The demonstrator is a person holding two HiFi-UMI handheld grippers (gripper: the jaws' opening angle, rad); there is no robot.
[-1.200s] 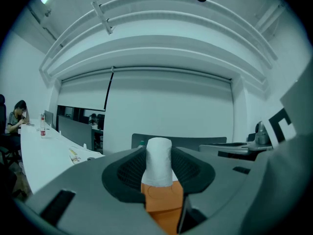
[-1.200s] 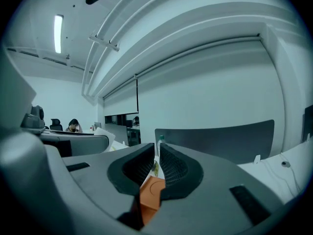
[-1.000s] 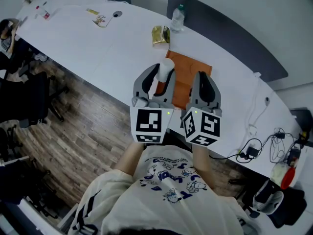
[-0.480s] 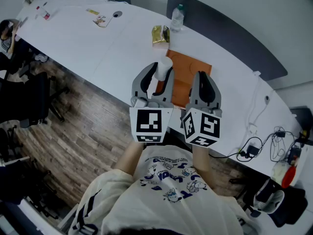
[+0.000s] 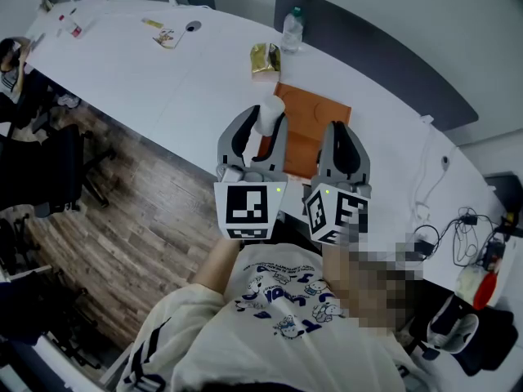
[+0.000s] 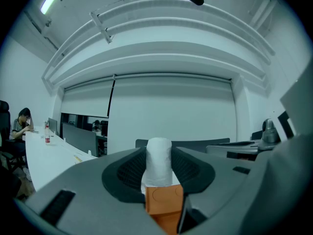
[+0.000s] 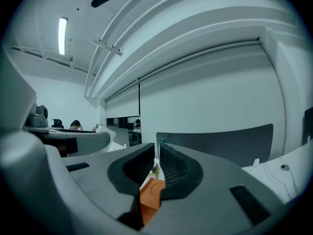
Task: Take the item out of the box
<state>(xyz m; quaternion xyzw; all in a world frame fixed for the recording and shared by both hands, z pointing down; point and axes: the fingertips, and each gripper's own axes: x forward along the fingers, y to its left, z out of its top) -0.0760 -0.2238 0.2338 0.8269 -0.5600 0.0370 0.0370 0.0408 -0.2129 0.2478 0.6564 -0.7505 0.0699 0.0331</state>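
Tool on the left (image 5: pixel 263 126) pinches a white paper-wrapped cylinder (image 5: pixel 270 114) upright between its ribbed black pads, jaws part-spread to the cylinder's width. In the left gripper view the cylinder (image 6: pixel 159 161) stands directly behind the flat orange cardboard box (image 6: pixel 164 200); its lower end is hidden by the box edge, so cannot tell if it clears the box. Right tool (image 5: pixel 340 131) just beside the left, jaws pressed almost together, only a thin slit, nothing between them (image 7: pixel 157 163). Orange box (image 5: pixel 316 118) lies on the long white curved surface (image 5: pixel 196 80), under both tools. Further back: gold foil packet (image 5: pixel 264 58), clear plastic bottle with green cap (image 5: pixel 291 31).
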